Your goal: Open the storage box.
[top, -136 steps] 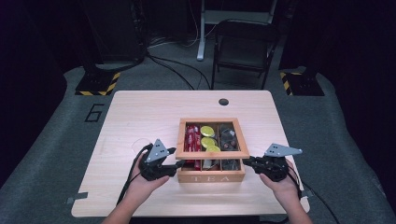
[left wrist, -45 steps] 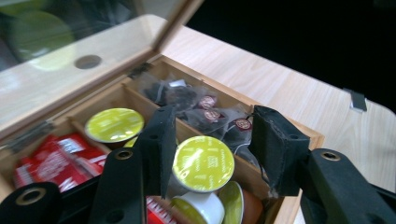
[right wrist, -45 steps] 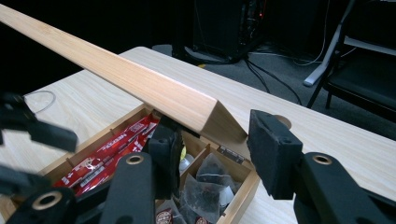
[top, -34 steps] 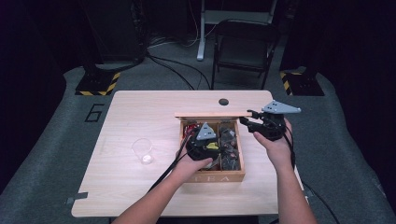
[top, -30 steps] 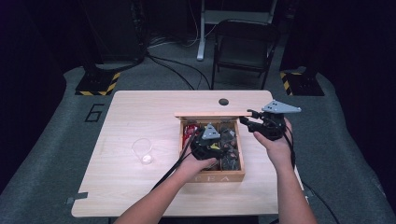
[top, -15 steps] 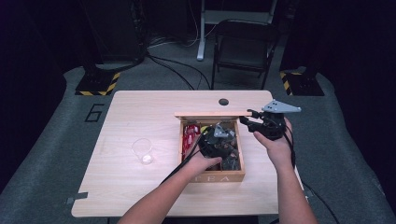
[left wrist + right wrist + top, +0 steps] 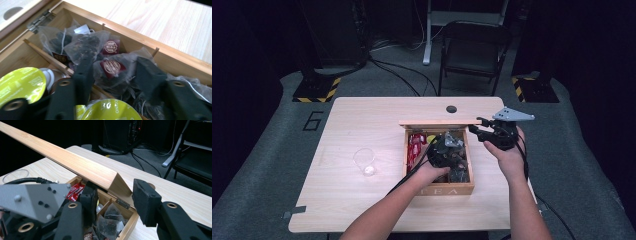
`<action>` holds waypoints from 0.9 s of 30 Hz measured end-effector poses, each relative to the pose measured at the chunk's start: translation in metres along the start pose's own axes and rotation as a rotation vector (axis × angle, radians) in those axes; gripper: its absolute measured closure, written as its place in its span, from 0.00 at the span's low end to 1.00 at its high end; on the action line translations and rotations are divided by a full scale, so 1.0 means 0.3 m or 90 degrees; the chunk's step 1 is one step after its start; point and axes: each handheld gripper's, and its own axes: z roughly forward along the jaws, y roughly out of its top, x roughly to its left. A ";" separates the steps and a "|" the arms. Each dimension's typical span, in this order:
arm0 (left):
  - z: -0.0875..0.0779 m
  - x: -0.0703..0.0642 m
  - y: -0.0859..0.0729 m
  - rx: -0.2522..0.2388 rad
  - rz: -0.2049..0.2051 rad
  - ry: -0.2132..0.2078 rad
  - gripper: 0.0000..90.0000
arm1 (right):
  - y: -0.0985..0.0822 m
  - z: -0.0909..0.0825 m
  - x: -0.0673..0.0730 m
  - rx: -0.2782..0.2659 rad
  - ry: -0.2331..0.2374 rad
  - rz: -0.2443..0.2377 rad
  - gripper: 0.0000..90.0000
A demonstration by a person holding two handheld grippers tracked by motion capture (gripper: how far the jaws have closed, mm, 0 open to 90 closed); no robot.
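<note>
A wooden tea box [image 7: 439, 190] stands mid-table with its lid [image 7: 437, 121] raised on edge. My right gripper [image 7: 476, 130] grips the lid's right end; in the right gripper view the lid corner [image 7: 117, 182] sits between its pads [image 7: 145, 200]. My left gripper [image 7: 454, 149] reaches down into the box's right side. Its jaws have just been closing. In the left gripper view a clear tea bag with a red label [image 7: 111, 66] lies between the fingers [image 7: 83, 72], which stand apart around it. Green-topped capsules [image 7: 21, 82] fill the neighbouring compartment.
Red packets [image 7: 414, 147] lie in the box's left compartment. A clear glass cup [image 7: 364, 161] stands left of the box. A dark round spot [image 7: 451, 108] marks the table's far edge. A folding chair [image 7: 472, 50] stands behind the table.
My left gripper has moved right across the box and sunk among the tea bags. The right gripper has stayed still, holding the lid up.
</note>
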 end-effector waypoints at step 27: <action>-0.081 -0.026 0.024 -0.043 0.002 0.003 0.92 | -0.001 0.001 -0.002 -0.004 0.004 0.001 0.62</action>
